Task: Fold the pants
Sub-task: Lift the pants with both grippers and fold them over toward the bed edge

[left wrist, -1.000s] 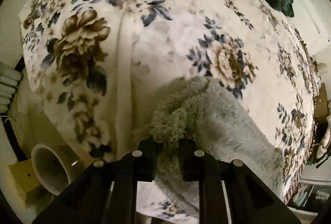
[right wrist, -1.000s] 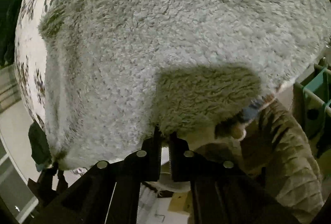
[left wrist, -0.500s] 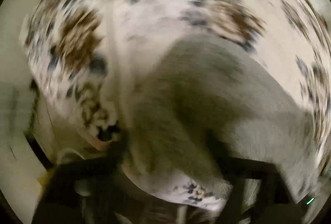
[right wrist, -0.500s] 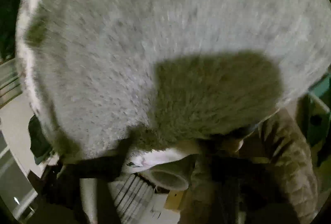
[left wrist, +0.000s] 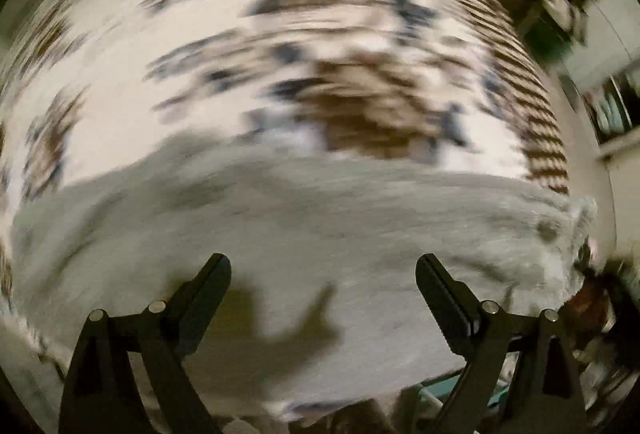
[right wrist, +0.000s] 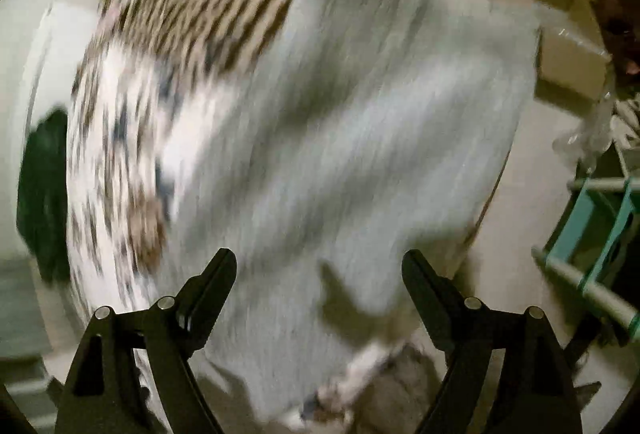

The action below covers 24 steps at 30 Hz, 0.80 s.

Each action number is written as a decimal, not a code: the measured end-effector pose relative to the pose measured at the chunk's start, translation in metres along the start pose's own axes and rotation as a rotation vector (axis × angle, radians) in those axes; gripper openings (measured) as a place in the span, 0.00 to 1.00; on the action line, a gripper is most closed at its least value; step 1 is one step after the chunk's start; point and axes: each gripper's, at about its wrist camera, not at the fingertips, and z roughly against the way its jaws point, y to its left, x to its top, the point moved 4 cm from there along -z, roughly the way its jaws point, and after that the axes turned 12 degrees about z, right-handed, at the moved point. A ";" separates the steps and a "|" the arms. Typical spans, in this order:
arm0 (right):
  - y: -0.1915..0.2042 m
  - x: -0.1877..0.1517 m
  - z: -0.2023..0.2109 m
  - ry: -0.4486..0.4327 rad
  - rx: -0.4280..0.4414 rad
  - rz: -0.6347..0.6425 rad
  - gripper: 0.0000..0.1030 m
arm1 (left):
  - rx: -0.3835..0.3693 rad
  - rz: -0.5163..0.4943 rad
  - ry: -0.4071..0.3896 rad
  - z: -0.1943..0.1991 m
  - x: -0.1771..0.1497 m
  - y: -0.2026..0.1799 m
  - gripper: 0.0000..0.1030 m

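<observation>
Holding nothing, my left gripper (left wrist: 323, 272) has its jaws spread wide above the grey fleece pants (left wrist: 312, 230), with bare fabric showing in the gap between the two black fingers (left wrist: 212, 286). The pants lie as a broad grey band across the lower half of my left view, resting on the floral blanket (left wrist: 248, 45), whose brown and dark blue blooms are smeared by blur. Toward the right the blanket ends in a brown-and-white striped border (left wrist: 532, 105), and the pants' right end reaches almost to that border. Two dark shadows of my fingers fall on the fleece just ahead of the tips.

My right gripper (right wrist: 319, 268) is parted just as widely, and nothing sits between its fingers (right wrist: 420, 282) either. In this view the pants (right wrist: 360, 137) run from the top of the frame down toward me, covering the middle. To their left is the floral blanket (right wrist: 120, 153) with its striped border (right wrist: 208, 5) at the upper left, and a dark green shape (right wrist: 44, 193) sits at the far left edge. To the right of the pants lies pale floor, with a cardboard box (right wrist: 568, 53) at the upper right and a teal frame (right wrist: 592, 209) at the right edge. Both views are heavily blurred, so I cannot tell whether the pants are flat or doubled over.
</observation>
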 end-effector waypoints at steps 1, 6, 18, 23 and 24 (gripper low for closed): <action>-0.008 0.025 0.004 -0.023 0.021 -0.017 0.84 | -0.002 -0.036 -0.005 -0.009 0.001 -0.025 0.92; -0.018 0.095 -0.025 0.012 0.085 -0.077 0.79 | 0.018 -0.137 0.009 -0.057 0.007 -0.109 0.92; -0.020 0.154 -0.068 0.037 0.137 -0.116 0.08 | 0.127 -0.064 0.011 -0.106 0.039 -0.122 0.92; -0.028 0.157 -0.067 0.124 0.250 -0.091 0.56 | 0.097 -0.009 0.039 -0.093 0.047 -0.119 0.92; -0.034 0.153 -0.052 0.093 0.249 -0.063 0.66 | 0.082 -0.013 0.036 -0.085 0.046 -0.118 0.92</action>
